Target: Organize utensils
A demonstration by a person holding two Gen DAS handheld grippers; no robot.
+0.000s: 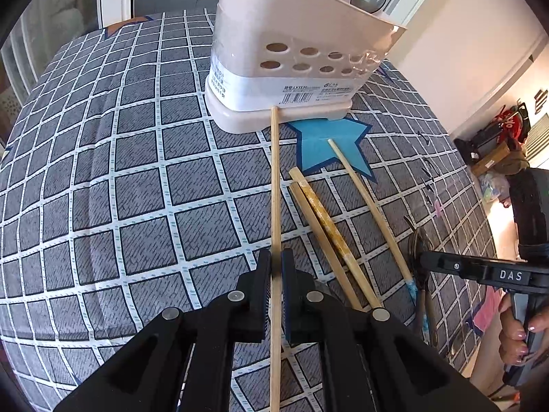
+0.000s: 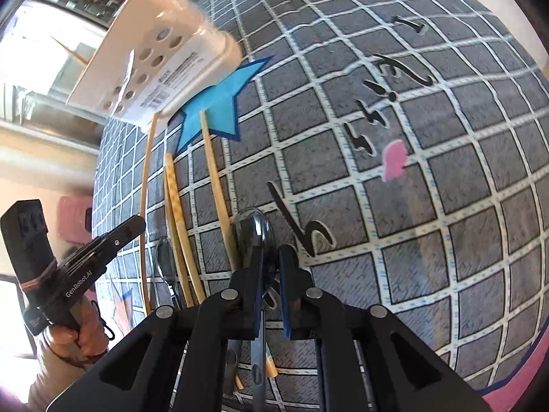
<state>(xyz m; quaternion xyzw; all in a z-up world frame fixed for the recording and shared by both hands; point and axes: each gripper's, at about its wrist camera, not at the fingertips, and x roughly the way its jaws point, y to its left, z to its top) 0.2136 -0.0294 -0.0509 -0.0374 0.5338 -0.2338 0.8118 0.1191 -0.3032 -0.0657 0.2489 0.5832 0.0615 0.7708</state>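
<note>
The left gripper [image 1: 274, 274] is closest to us, and its jaws are squeezed tight on one long wooden chopstick [image 1: 275, 185]. The stick runs straight out between the fingers. Its far tip touches the bottom of the pink utensil holder [image 1: 291, 65], which stands on the checked cloth [image 1: 120, 171] just ahead. So the stick already points at the holder, but the open top is high above the tip. I think the stick must be lifted and stood up before it can drop in.

The right gripper [image 2: 271, 257] has a metal spoon [image 2: 255, 230] between its jaws, nearly shut on the handle. The spoon bowl sticks out in front, pointing toward the holder too.

Three more chopsticks [image 1: 329, 230] lie on the cloth between the two grippers. The left hand is nearer the holder.
</note>
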